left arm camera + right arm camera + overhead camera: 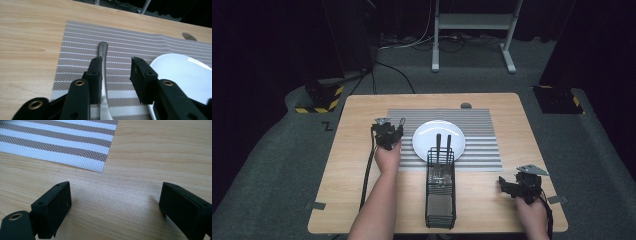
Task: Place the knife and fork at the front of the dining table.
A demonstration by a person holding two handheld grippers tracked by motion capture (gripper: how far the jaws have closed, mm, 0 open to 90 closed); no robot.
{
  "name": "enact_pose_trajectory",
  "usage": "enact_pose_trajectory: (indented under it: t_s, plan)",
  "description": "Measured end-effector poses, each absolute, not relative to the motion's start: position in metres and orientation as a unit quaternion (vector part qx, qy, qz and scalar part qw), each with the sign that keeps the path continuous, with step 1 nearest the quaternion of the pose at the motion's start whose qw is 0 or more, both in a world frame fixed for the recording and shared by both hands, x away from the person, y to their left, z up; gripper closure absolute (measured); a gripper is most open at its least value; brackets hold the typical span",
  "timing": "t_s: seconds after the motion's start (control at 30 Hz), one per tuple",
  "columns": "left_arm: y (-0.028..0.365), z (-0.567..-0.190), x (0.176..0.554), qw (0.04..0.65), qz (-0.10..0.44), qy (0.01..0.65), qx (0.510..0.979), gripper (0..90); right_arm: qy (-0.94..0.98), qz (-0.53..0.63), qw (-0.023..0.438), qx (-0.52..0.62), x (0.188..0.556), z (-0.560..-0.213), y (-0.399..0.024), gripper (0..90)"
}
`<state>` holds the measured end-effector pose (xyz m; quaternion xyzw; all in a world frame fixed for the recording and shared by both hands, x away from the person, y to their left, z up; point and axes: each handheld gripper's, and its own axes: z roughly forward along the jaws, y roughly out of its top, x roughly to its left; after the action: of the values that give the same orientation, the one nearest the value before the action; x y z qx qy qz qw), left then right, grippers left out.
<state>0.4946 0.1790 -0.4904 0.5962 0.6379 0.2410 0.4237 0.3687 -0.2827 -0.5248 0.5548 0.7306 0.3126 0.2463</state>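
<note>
Cutlery: a metal utensil handle [103,62] lies flat on the striped mat [75,50], running lengthwise between the left jaws, close along the inner face of the jaw seen at the left in the left gripper view; which kind of utensil it is cannot be told, as its lower end is cut off by the edge of that view.
Left jaws: the left gripper [116,72] stands parted and released, with a clear gap between the handle and the other jaw; nothing is squeezed.
Left gripper from above: the left gripper [387,131] sits over the mat's left part, just beside the plate.
Plate: a white plate [185,77] rests on the mat just past the outer side of the jaw seen at the right in the left gripper view; in the high view the plate [432,131] sits mid-mat.
Right jaws: the right gripper [115,202] is spread wide and released over bare bench [140,157], holding nothing.
Right gripper from above: the right gripper [517,186] is at the near right of the bench, well apart from the mat's things.
Mat corner: a corner of the striped mat [82,152] lies ahead of the right jaws.
Basket: a black wire basket [440,200] stands between the two hands, two dark handles [443,145] rising from its far end over the plate's near rim.
Small dark thing: a dark object [466,105] lies beyond the mat's far edge.
</note>
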Motion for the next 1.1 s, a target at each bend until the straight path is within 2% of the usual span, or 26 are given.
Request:
enact_pose_trajectory:
  t_s: [0.43, 0.5, 0.57, 0.7, 0.8, 0.93, 1.03, 1.1]
  plan:
    - [0.192, -0.49, 0.438, 0.424, 0.27, 0.604, 0.618, 42.7, 0.731, 0.312, 0.247, 0.554, 0.369, -0.525, -0.283, 10.4]
    - [0.196, -0.491, 0.428, 0.423, 0.273, 0.597, 0.625, 42.5, 0.731, 0.312, 0.247, 0.554, 0.369, -0.525, -0.283, 10.4]
    - [0.199, -0.492, 0.42, 0.422, 0.274, 0.593, 0.629, 36.0, 0.731, 0.312, 0.247, 0.554, 0.369, -0.525, -0.283, 10.4]
    - [0.205, -0.495, 0.398, 0.411, 0.29, 0.578, 0.643, 30.2, 0.731, 0.312, 0.247, 0.554, 0.369, -0.525, -0.283, 10.4]
    - [0.213, -0.501, 0.379, 0.394, 0.28, 0.577, 0.658, 24.1, 0.731, 0.312, 0.247, 0.554, 0.369, -0.525, -0.283, 10.4]
    - [0.223, -0.509, 0.361, 0.393, 0.267, 0.58, 0.661, 21.8, 0.731, 0.312, 0.247, 0.554, 0.369, -0.525, -0.283, 10.4]
    - [0.226, -0.514, 0.354, 0.386, 0.247, 0.577, 0.676, 14.0, 0.731, 0.312, 0.247, 0.554, 0.369, -0.525, -0.283, 10.4]
    - [0.228, -0.52, 0.342, 0.371, 0.239, 0.571, 0.692, 13.9, 0.731, 0.312, 0.247, 0.555, 0.369, -0.525, -0.282, 10.4]
